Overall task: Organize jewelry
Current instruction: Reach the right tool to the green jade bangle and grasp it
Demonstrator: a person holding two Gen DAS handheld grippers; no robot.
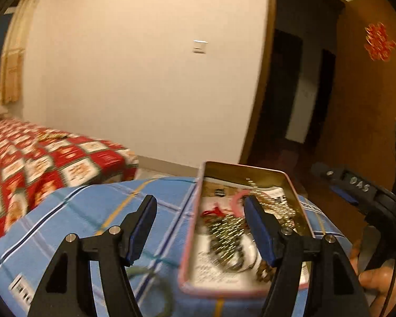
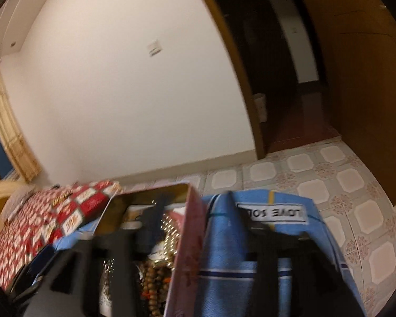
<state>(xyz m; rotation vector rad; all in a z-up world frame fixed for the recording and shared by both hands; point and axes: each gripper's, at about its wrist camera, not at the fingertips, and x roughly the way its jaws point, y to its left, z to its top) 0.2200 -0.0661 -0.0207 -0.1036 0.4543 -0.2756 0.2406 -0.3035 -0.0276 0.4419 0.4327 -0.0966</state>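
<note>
The pink tin (image 1: 246, 227) sits open on a blue checked cloth (image 1: 74, 219), and everything else is best placed from it. Inside lies a tangle of jewelry (image 1: 227, 240): glinting chains, a red bit, and wooden beads (image 2: 155, 282) at the near end. Just outside the tin's left wall a green loop (image 1: 155, 285) lies on the cloth, apart from the rest.

The left claw (image 1: 200, 227) is released, its jaws spread so that one finger hangs over the cloth and the other over the tin's contents, nothing between the pads. The right claw (image 2: 211, 237) is badly blurred, but it too looks released, straddling the tin's right wall with nothing gripped.

To my eye the step is picking one piece to sort. The chains are knotted together, so it would pay to steady the tin with one claw, come down on a single strand at its free end, and lift slowly so the rest stays behind.
</note>
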